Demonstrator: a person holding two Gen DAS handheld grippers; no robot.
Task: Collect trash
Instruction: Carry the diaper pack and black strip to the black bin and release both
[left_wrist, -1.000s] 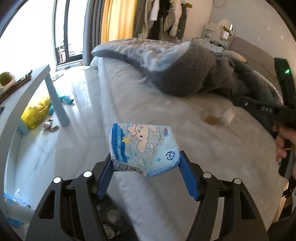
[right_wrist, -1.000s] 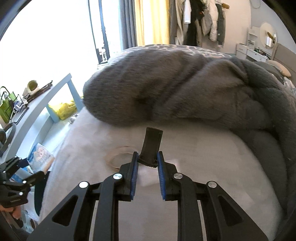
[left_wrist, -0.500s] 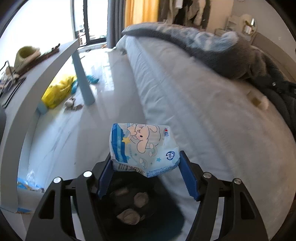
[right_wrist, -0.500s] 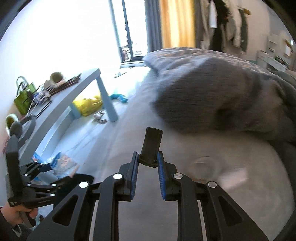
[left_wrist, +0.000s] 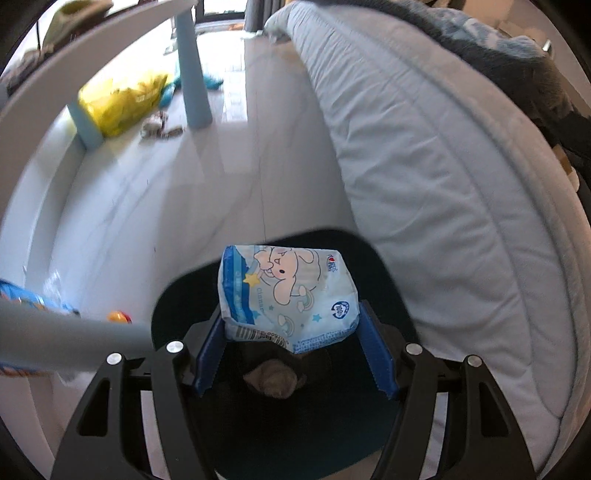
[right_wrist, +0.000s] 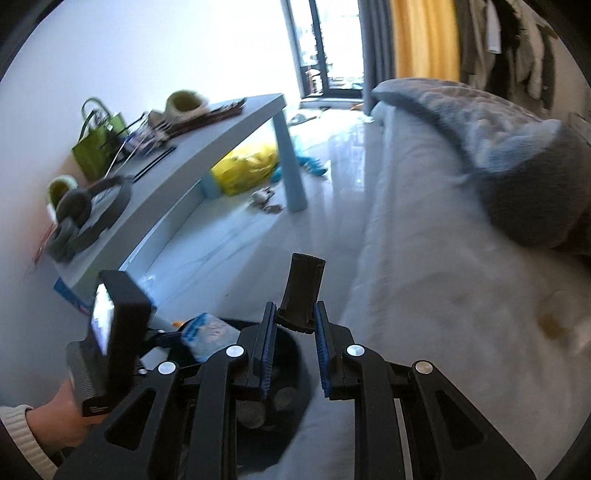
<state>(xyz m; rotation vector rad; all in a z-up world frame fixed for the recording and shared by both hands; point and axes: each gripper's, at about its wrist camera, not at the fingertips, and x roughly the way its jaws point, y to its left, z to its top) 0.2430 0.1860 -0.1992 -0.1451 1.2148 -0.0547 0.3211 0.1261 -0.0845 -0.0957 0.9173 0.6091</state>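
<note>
My left gripper (left_wrist: 291, 332) is shut on a light blue tissue packet (left_wrist: 288, 295) with a cartoon print and holds it over a black trash bin (left_wrist: 384, 273) that stands on the floor beside the bed. Crumpled trash (left_wrist: 271, 378) lies inside the bin. My right gripper (right_wrist: 293, 325) is shut on a flat black object (right_wrist: 303, 291), above the bed's edge. In the right wrist view the left gripper (right_wrist: 173, 336), its packet (right_wrist: 210, 334) and the bin (right_wrist: 291, 369) show at lower left.
The bed (left_wrist: 443, 184) with a grey blanket (right_wrist: 517, 158) fills the right. A grey table (right_wrist: 207, 136) with headphones and a green bag stands left. A yellow bag (left_wrist: 122, 99) lies under it. A brownish scrap (right_wrist: 550, 323) lies on the bed.
Both grippers swung left, away from the bed. The left gripper tilted down with the packet until the bin lies under it. Both grips are unchanged.
</note>
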